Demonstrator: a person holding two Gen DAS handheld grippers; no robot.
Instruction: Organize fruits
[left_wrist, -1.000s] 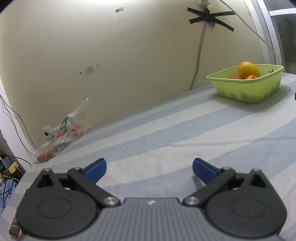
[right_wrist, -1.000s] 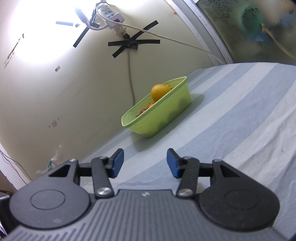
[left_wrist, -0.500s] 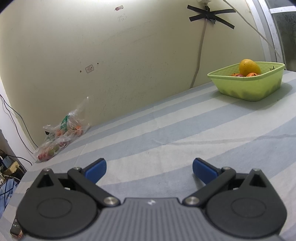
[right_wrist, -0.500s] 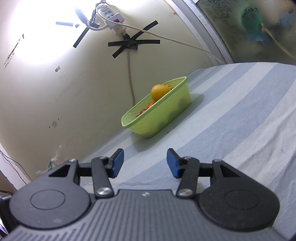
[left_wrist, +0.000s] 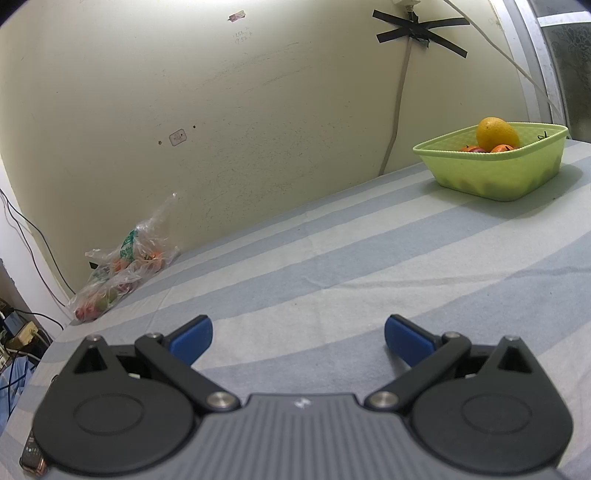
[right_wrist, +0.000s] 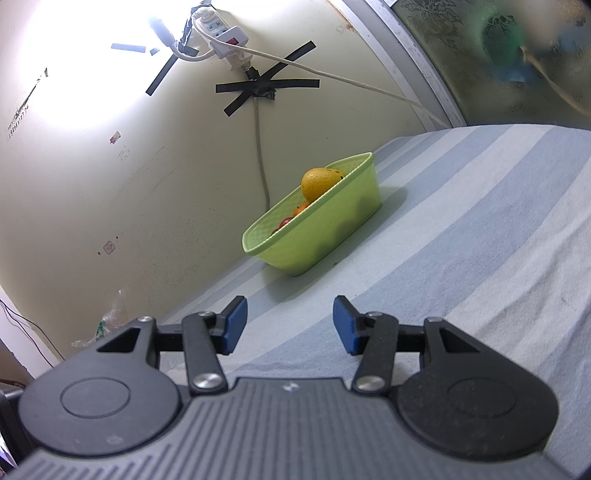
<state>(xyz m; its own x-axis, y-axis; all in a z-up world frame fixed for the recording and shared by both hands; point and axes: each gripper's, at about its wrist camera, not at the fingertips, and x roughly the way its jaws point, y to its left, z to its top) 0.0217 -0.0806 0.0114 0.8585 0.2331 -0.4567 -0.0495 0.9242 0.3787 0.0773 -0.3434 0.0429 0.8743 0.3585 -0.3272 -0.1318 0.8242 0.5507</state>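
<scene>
Green basket far across striped cloth by wall, long axis along it; lower fruit mostly hidden. Left gripper wide, empty; right gripper part-open, empty.

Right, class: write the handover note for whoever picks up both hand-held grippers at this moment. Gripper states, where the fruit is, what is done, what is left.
Left hand-held gripper: open, empty, above the striped cloth.
Right hand-held gripper: open, empty, facing the green basket.
Done: the basket, by the wall, holds a large orange and some smaller fruits.
Left: the plastic bag at the wall on the cloth's far left has fruit inside; it looks like the next source for the basket.
</scene>
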